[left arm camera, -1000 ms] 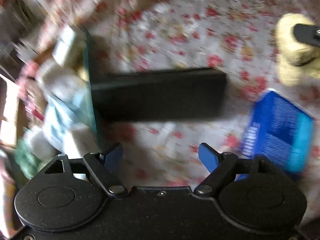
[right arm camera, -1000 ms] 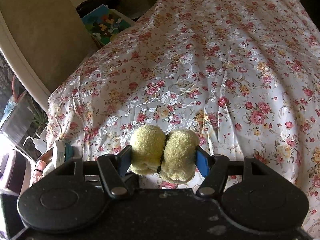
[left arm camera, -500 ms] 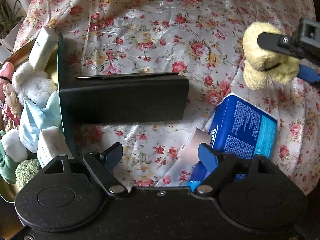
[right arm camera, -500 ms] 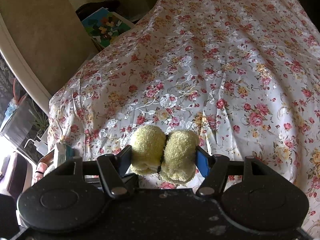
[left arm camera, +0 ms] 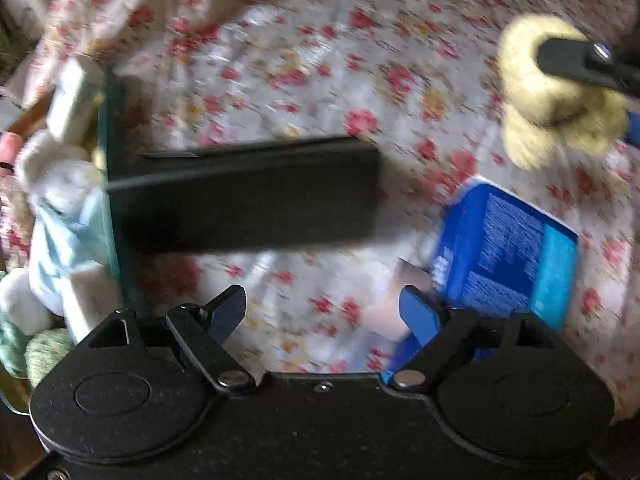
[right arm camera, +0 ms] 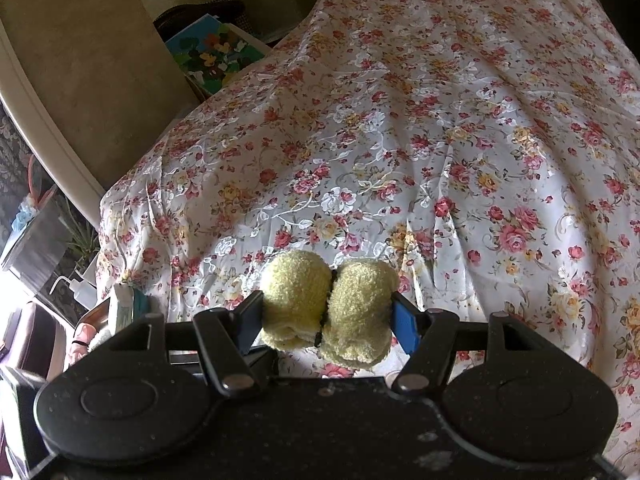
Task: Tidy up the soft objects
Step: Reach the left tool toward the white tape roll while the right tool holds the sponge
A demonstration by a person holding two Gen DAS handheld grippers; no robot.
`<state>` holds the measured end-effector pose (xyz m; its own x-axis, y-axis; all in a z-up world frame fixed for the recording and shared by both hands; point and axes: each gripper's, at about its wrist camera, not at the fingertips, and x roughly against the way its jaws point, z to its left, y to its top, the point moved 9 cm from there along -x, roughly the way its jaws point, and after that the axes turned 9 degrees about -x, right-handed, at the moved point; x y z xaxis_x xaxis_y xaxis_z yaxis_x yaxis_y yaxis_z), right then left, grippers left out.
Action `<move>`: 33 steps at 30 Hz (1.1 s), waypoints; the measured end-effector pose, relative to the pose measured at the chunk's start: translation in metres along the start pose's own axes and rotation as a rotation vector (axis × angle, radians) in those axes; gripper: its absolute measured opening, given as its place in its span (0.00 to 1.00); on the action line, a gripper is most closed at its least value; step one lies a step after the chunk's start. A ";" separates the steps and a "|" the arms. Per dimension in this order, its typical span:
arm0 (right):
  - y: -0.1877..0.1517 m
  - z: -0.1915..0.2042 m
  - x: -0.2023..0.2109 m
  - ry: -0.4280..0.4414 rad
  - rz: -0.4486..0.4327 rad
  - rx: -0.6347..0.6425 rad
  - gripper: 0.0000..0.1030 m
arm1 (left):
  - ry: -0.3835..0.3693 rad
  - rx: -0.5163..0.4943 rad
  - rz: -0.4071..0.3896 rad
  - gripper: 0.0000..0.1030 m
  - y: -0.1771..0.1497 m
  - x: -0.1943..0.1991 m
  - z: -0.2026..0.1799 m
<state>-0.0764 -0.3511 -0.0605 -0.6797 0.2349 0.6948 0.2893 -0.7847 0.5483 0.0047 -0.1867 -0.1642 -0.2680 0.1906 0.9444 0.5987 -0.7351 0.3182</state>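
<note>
Your right gripper (right arm camera: 328, 312) has its fingers clamped on a fuzzy yellow sock bundle (right arm camera: 326, 304), one blue pad pressed into each side so the bundle bulges into two lobes with a dark band down the middle. The bundle hangs clear of the floral bedspread (right arm camera: 440, 140), which spreads out ahead of the fingers and rises in soft folds. Beyond the cloth's far left edge, ahead and to the left of the fingers, a colourful picture book (right arm camera: 212, 54) leans against a tan wall. Low on the left, beside the gripper body, a white squeeze bottle (right arm camera: 82, 290) stands off the bed.

Your left gripper (left arm camera: 322, 310) has its fingers spread wide apart with nothing between them, only the bedspread (left arm camera: 312, 60) below. This view is smeared with motion blur. Just ahead of the fingers lies a black flap (left arm camera: 244, 196), joined at its left end to the dark teal wall of a bin (left arm camera: 110, 184). Inside that bin, left of the fingers, soft things are heaped: a white plush toy (left arm camera: 56, 176), a pale blue cloth (left arm camera: 68, 240), a white tissue pack (left arm camera: 74, 96) and a green knitted piece (left arm camera: 44, 348). Close to the right finger sits a blue tissue package (left arm camera: 516, 256), with a pale roll (left arm camera: 408, 284) touching its near corner. Farther ahead and to the right, the sock bundle (left arm camera: 532, 120) shows in the right gripper's (left arm camera: 560, 92) grip, above the cloth.
</note>
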 end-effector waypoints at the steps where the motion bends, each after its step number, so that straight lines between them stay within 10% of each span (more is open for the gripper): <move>1: 0.000 0.000 0.000 0.000 -0.001 -0.001 0.63 | 0.032 0.011 -0.005 0.77 0.002 0.000 0.006; 6: 0.001 -0.001 0.001 0.003 0.000 -0.007 0.63 | 0.113 0.087 0.002 0.77 0.006 0.000 0.031; 11: 0.002 -0.004 0.000 0.005 0.002 -0.021 0.63 | -0.043 0.071 -0.045 0.76 0.010 0.012 0.011; 16: 0.001 -0.003 0.000 0.005 0.003 -0.022 0.64 | -0.047 0.027 -0.015 0.76 0.010 0.001 -0.004; 26: 0.001 -0.003 0.001 0.005 -0.003 -0.025 0.64 | 0.345 -0.083 -0.026 0.70 0.014 -0.005 0.017; 33: 0.004 -0.008 0.002 0.007 -0.008 -0.044 0.64 | 0.126 0.004 -0.019 0.75 0.013 0.002 0.008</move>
<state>-0.0823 -0.3582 -0.0608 -0.6864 0.2376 0.6873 0.2541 -0.8072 0.5328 0.0180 -0.1907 -0.1578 -0.3722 0.1209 0.9202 0.5955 -0.7294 0.3367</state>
